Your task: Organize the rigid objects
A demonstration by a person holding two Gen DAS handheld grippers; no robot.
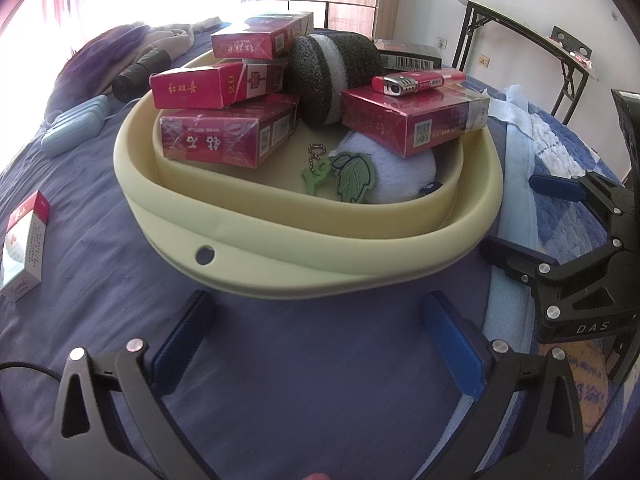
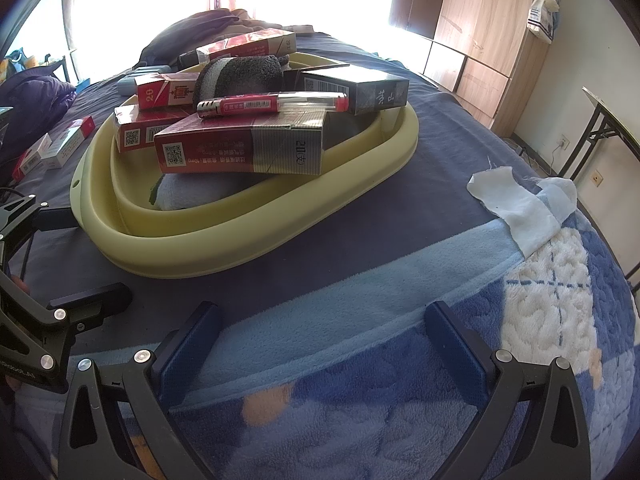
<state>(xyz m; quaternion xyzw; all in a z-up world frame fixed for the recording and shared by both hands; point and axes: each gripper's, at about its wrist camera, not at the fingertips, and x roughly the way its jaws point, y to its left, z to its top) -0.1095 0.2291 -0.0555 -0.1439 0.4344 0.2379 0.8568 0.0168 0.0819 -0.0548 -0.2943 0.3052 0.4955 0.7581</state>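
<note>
Nearest the left wrist camera, the left gripper [image 1: 316, 334] stands wide open with nothing between its blue-padded fingers, over the smooth dark blue bedsheet [image 1: 120, 280]. The right gripper [image 2: 326, 344] is likewise spread wide and empty, above a fluffy blue-and-white checked blanket [image 2: 540, 300]; the left view catches it from the side at the right edge.

Just beyond both sits the pale yellow basin [image 1: 320, 264], a soft-looking, rounded tub with a folded-down wall and a small round hole in its rim. Only the left view looks into it: a leaf-shaped felt charm [image 1: 354, 178] on a bead chain lies against a white plush toy [image 1: 400, 176]. Stacked above are glossy red cigarette packs [image 1: 228, 136], a coarse dark sponge roll [image 1: 332, 76] with a white band, and a red lighter [image 1: 418, 82] lying flat on the right-hand pack.

Only the right view shows clearly a black pack [image 2: 360, 90] on the far rim, a white cloth scrap [image 2: 512, 204] on the blanket, and the wooden wardrobe [image 2: 492, 28]. More packs [image 2: 56, 148] lie loose on the sheet to the left.
</note>
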